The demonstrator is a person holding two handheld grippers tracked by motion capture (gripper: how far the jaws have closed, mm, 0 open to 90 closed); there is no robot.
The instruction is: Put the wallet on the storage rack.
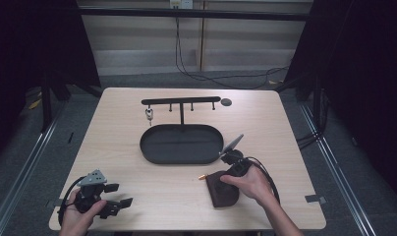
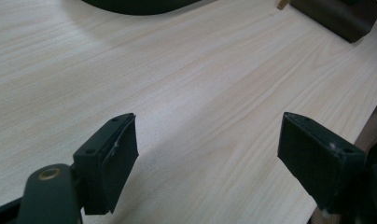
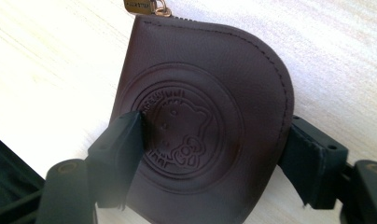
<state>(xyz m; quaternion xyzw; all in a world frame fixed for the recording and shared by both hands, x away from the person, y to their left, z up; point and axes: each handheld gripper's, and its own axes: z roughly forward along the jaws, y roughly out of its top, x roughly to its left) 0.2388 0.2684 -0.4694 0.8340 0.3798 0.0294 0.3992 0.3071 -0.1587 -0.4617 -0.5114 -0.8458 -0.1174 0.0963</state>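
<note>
Brown leather pouch [image 1: 222, 189] flat on the wooden table [image 1: 137, 172], near and right, just this side of the black oval tray [image 1: 181, 144] with its hook rack [image 1: 181, 101] at the far rim. Zip pull [image 3: 144, 6] pointing left and slightly far toward the tray; embossed round face up.

Right gripper [image 3: 210, 154] down over the pouch, jaws spread to either side of it, straddling its width: one jaw overlapping the embossed face, the other just beside the curved edge. Open about as wide as the pouch; whether the pads press it yet, cannot tell.

Left gripper [image 2: 207, 158] well apart at the near left, jaws wide, holding nothing, bare table between them.

Right hand [image 1: 250, 183] clearly nearer; probably a plain close across the pouch's short axis.
</note>
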